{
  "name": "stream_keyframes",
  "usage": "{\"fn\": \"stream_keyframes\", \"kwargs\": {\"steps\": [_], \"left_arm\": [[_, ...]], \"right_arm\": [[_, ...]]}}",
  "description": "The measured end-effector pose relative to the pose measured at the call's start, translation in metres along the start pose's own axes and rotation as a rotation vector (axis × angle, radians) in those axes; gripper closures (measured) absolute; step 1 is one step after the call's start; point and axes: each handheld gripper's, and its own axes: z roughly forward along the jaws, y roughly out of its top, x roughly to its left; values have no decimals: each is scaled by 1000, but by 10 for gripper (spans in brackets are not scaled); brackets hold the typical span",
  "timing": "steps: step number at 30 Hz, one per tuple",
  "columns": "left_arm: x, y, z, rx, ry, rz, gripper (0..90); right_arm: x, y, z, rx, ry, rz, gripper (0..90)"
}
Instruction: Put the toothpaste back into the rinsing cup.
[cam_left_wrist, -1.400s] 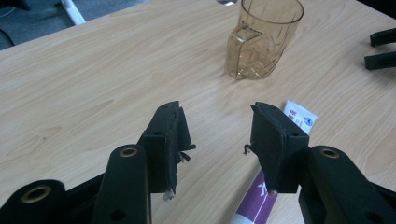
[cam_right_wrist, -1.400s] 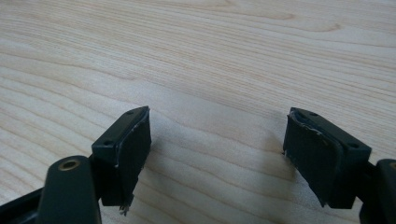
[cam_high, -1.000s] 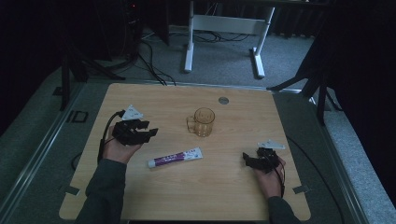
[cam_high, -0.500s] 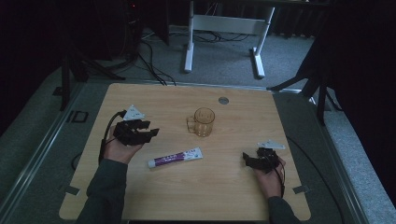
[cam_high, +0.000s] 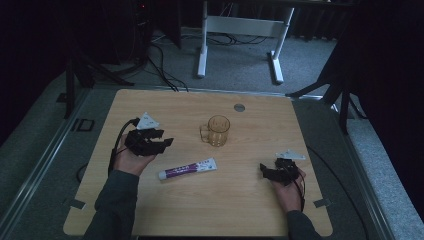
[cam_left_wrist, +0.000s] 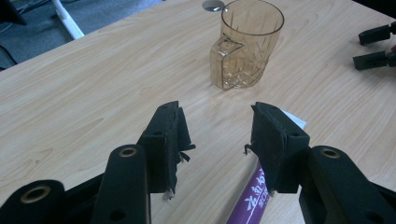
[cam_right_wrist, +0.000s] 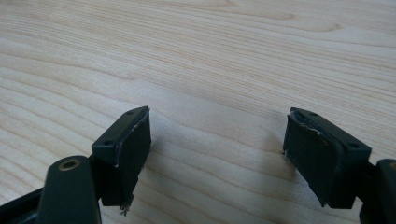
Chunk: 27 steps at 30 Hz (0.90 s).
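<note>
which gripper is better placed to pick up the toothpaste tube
Left. The left gripper is open right beside the toothpaste tube, whose end shows by its jaws. The right gripper sits farther off, facing bare table.

Left gripper (cam_high: 161, 143): held in left hand (cam_high: 129, 159) at table's left side, jaws spread apart, nothing between them. Right gripper (cam_high: 267, 171): held in right hand (cam_high: 289, 190) near table's right front, jaws wide apart, empty. Both forearms enter from bottom edge, sleeved.
</note>
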Motion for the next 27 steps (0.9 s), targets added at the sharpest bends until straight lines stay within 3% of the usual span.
{"fn": "stream_keyframes", "kwargs": {"steps": [27], "left_arm": [[-11, 11, 8, 59, -46, 70, 534]], "right_arm": [[0, 0, 0, 1, 0, 0, 231]]}}
